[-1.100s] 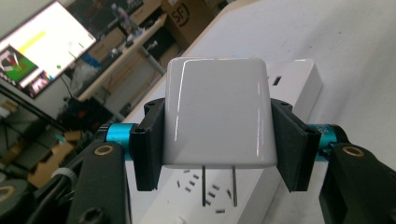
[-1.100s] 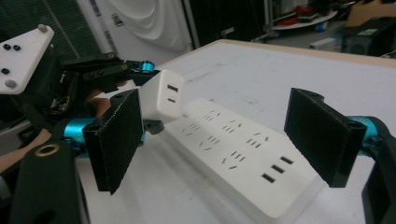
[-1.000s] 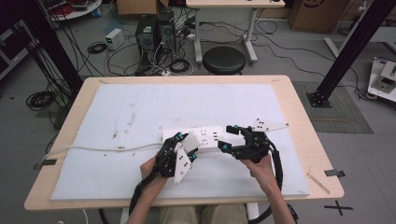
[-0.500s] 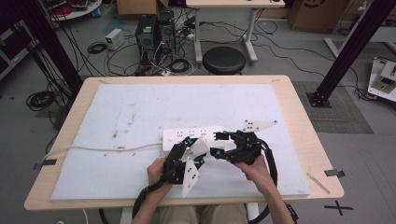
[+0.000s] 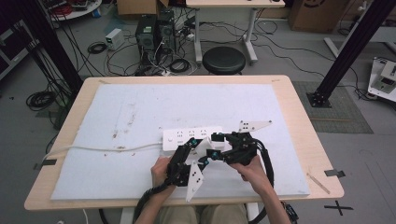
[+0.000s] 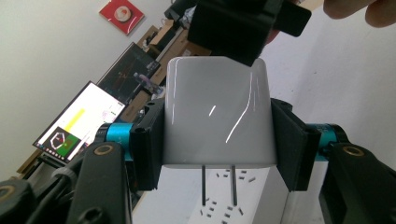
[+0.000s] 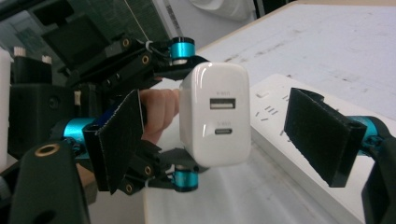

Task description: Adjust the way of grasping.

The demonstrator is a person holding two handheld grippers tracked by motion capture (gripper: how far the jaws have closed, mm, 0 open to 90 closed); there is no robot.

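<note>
Charger, glossy white plastic and boxy with two metal prongs (image 6: 215, 116), clamped by its flanks between the left gripper (image 6: 217, 135) fingers (image 6: 149, 140), prongs aimed down at the white plastic power strip (image 6: 233, 205) along the bottom of the left gripper view. Same charger (image 7: 215, 114) dead centre in the right gripper view, port face forward, one rectangular socket above one oval socket. Right gripper (image 7: 233, 135) fingers (image 7: 322, 133) spread wide either side of it, pads apart from the casing, nothing gripped. From the high view: both grippers close together at lower centre, left gripper (image 5: 187, 161) just left of the right gripper (image 5: 236, 149), charger (image 5: 204, 145) a small white block between them, right over the near edge of the power strip (image 5: 187, 136). Strip flat on the pale blue mat (image 5: 140, 112) covering the wooden bench (image 5: 308, 140), white cord (image 5: 102, 149) running off toward the left edge.
</note>
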